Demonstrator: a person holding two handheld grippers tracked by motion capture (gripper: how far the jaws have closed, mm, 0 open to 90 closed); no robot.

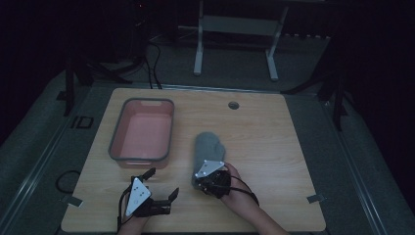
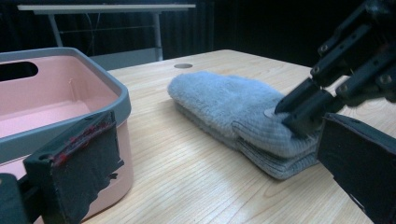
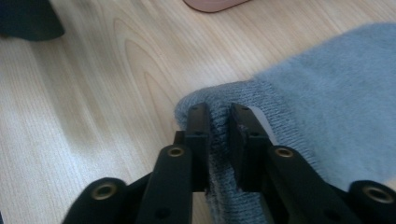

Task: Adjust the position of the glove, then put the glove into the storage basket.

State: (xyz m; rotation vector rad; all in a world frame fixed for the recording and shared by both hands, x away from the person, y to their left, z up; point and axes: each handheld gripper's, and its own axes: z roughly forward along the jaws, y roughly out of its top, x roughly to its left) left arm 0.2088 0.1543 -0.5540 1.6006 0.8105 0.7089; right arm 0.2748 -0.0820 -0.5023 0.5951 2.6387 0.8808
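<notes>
A grey fuzzy sock (image 1: pixel 208 147) lies folded on the wooden table (image 1: pixel 264 142), just right of the pink bin (image 1: pixel 142 133). My right gripper (image 1: pixel 208 178) is shut on the sock's ribbed cuff at its near end; in the right gripper view the jaws pinch a fold of grey knit (image 3: pixel 218 130). The left gripper view shows the sock (image 2: pixel 233 112) with the right gripper (image 2: pixel 292 111) clamped on its cuff. My left gripper (image 1: pixel 161 182) rests near the table's front edge, open, with nothing between its fingers (image 2: pixel 74 163).
The pink bin with a grey rim (image 2: pixel 70 93) stands empty at the table's left half. A round cable hole (image 1: pixel 233 105) sits near the far edge. A white table frame (image 1: pixel 235 39) stands on the dark floor beyond.
</notes>
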